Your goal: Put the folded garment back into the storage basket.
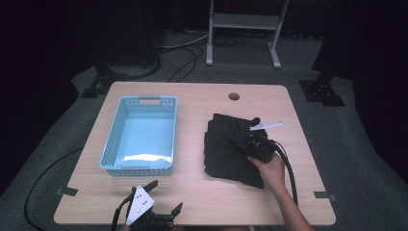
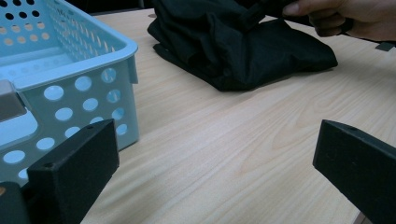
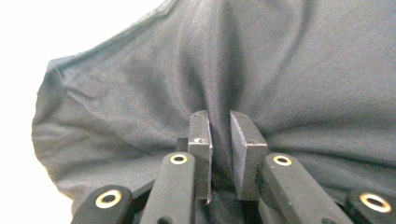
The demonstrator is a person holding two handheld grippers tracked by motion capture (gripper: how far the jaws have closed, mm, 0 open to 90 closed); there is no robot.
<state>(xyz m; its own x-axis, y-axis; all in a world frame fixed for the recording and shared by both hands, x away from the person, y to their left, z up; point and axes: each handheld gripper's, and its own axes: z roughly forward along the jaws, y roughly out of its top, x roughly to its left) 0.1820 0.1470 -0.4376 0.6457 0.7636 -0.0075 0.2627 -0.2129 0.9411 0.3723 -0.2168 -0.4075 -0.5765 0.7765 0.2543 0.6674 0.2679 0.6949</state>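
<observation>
Two grippers in play, one busy. Far left on the surface [image 1: 202, 202]: light blue perforated basket [image 1: 139, 137], upright, looks empty inside, well apart from the cloth. Left gripper [image 1: 163, 199] sits low at the near edge, just in front of the basket's near wall, fingers [image 2: 74, 163] spread wide, holding nothing, pointed across the wood toward the cloth. Moving right: black garment [image 1: 231, 149], loosely folded and bunched, lies flat on the surface right of centre, between the basket and the right edge. Right gripper [image 1: 257, 144] is down on the garment's right part, a hand [image 1: 272, 168] behind it. In the right gripper view the fingers [image 3: 201, 144] stand narrow with a fold of the black fabric pinched between them, wrinkles radiating out from the pinch.

Step in hand, as I judge it: grasp made on the garment, lift not yet started, since most of the cloth is flat on the wood. Next move likely calls for raising the pinch enough that the fabric clears the surface, then carrying it left over the basket rim. Left gripper free to catch a trailing edge. Risk: a thin pinch may slip, or trailing cloth may snag the rim.
</observation>
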